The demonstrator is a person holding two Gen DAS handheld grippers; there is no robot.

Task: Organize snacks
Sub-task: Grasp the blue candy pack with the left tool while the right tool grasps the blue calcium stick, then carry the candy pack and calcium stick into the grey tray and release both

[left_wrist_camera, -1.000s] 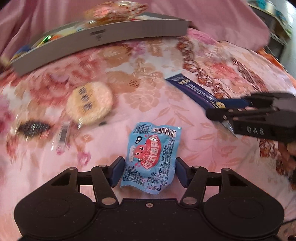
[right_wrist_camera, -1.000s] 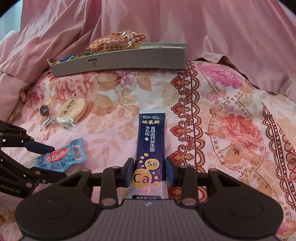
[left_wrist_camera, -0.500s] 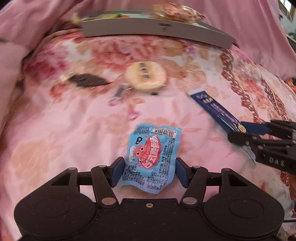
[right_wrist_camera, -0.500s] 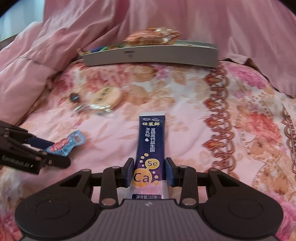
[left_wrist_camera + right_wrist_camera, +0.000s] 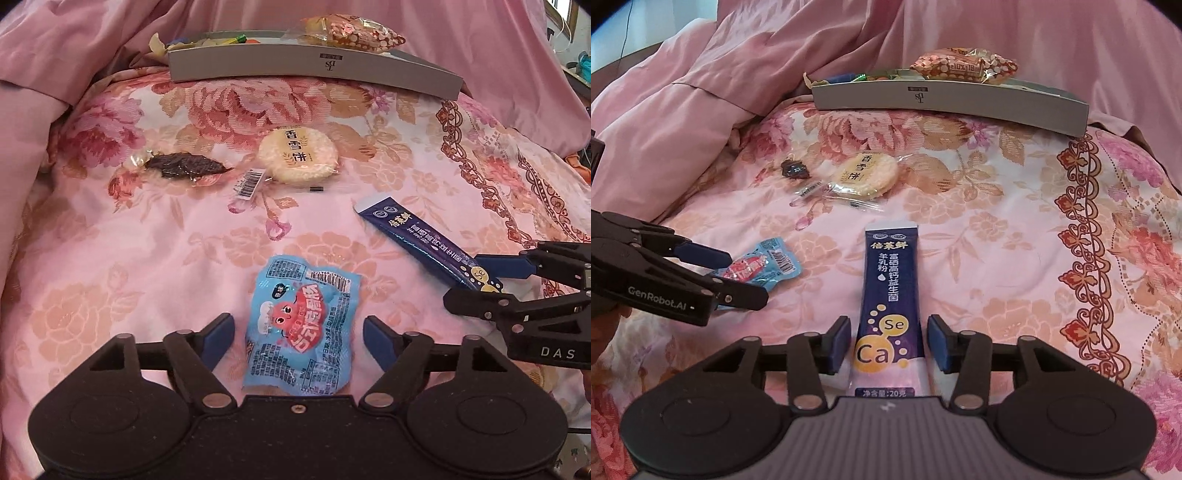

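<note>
Both grippers tilt down over the floral bedspread (image 5: pixel 147 258), jaws just opened: left gripper (image 5: pixel 298 332) stands clear of the blue snack packet (image 5: pixel 301 332) lying between its pads, right gripper (image 5: pixel 888 343) likewise loose around the navy stick sachet (image 5: pixel 890 295). Farther back sits the round rice cracker (image 5: pixel 298 159), then the grey box (image 5: pixel 314 70) holding mixed snacks, with an orange bag (image 5: pixel 351 33) on top.
</note>
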